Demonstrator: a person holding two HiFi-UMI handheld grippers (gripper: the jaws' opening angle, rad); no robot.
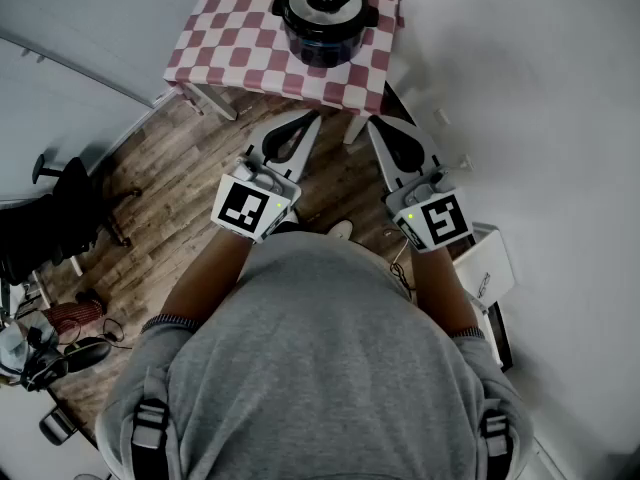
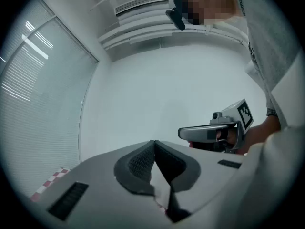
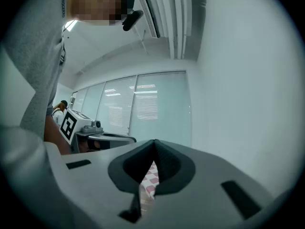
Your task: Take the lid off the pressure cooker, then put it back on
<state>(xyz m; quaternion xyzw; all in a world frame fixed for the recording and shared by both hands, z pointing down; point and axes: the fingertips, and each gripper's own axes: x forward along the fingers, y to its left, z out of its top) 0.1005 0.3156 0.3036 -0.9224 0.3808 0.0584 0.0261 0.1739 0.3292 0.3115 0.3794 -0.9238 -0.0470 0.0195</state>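
A dark pressure cooker stands on a small table with a red-and-white checked cloth, its lid seated on top. Both grippers are held level in front of the person's chest, well short of the table. My left gripper is shut with nothing in it; in its own view the pads meet. My right gripper is shut and empty too, and through the notch of its jaws a bit of the checked cloth shows. Each gripper view catches the other gripper beside it.
The table stands on a wood floor against a white wall. An office chair and cables lie at the left. A white box-like unit sits at the right by the wall. Window blinds fill the far side.
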